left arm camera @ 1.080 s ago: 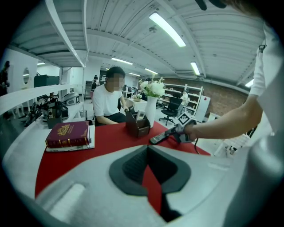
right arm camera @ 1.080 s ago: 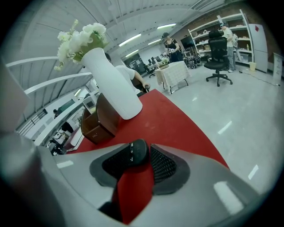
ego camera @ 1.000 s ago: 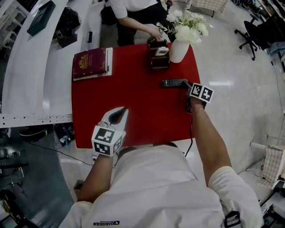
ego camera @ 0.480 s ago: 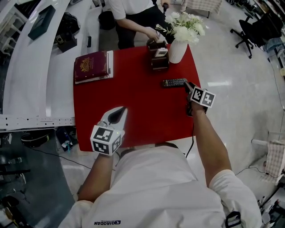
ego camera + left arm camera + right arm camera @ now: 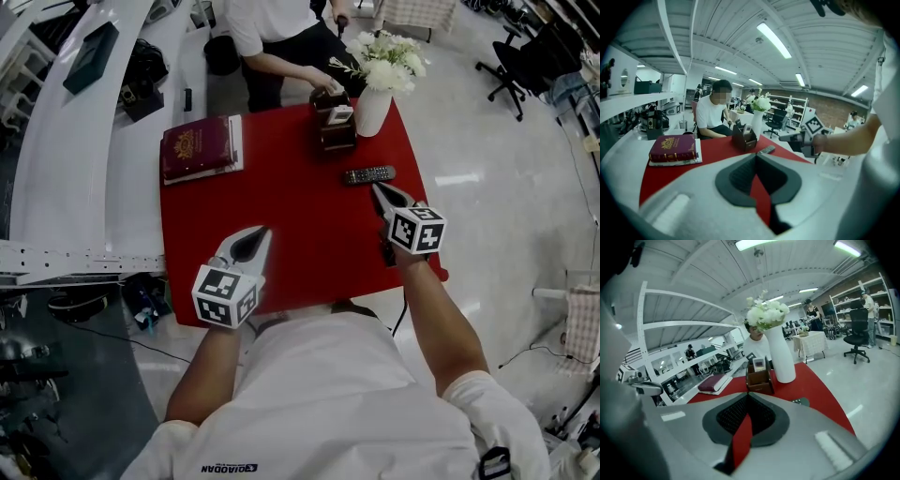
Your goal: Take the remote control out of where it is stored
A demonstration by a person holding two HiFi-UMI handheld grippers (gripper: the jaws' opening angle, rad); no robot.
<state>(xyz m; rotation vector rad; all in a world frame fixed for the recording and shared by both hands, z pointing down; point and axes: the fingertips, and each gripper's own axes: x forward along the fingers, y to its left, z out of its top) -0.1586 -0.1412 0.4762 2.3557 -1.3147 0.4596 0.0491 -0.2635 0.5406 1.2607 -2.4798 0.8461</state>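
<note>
While the remote control point(image 5: 368, 174) lay flat on the red table point(image 5: 281, 225), outside the brown holder point(image 5: 336, 122) and a little to its near right, we held both grippers above the table. The right gripper point(image 5: 376, 187) hung just on the near side of the remote, its tips pointing far and slightly left, somewhat downward. From the head view we could not tell if it touched the remote. Its jaws had just closed: the tips met and nothing was between them. Only the red table showed through the gap lower down. Our right forearm was stretched forward, with the elbow only a little bent.

The left gripper point(image 5: 265, 231) hovered over the near left part of the table, well apart from the remote, and it pointed far and a bit down. Its jaws were together at the tips too, holding nothing. Our left forearm stayed close to the body.

The holder stood at the far edge, just left of a white vase point(image 5: 373, 109) with flowers.
</note>
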